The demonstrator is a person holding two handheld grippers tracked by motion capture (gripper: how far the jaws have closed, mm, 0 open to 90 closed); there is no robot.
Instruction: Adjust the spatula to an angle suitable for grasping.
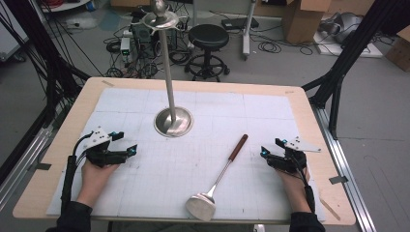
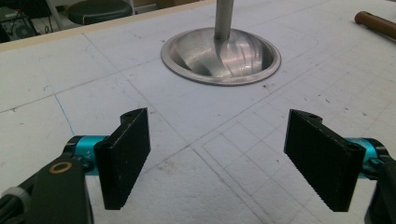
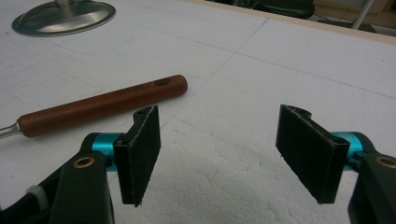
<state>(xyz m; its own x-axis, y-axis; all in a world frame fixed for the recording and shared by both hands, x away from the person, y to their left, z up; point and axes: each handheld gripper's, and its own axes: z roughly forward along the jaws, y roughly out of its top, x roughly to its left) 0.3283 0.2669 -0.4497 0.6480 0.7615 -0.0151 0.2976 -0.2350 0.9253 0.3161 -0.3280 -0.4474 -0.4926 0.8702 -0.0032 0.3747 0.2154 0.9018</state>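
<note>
**On the surface: two hand-held grippers, one ladle, one stand**

Nearest me on the white-covered surface [image 1: 145,203] lies one ladle [image 1: 220,181], its steel bowl toward me and its brown wooden handle [image 3: 100,109] angled away to the right. I hold two tools: my left hand-held gripper [image 1: 126,144] and right hand-held gripper [image 1: 270,147] both rest with jaws spread wide, gripping nothing. Farther off stands one metal stand [image 1: 173,121], a tall pole rising from a round dished base. Beyond the surface, one black stool [image 1: 208,36] sits on the floor.
</note>
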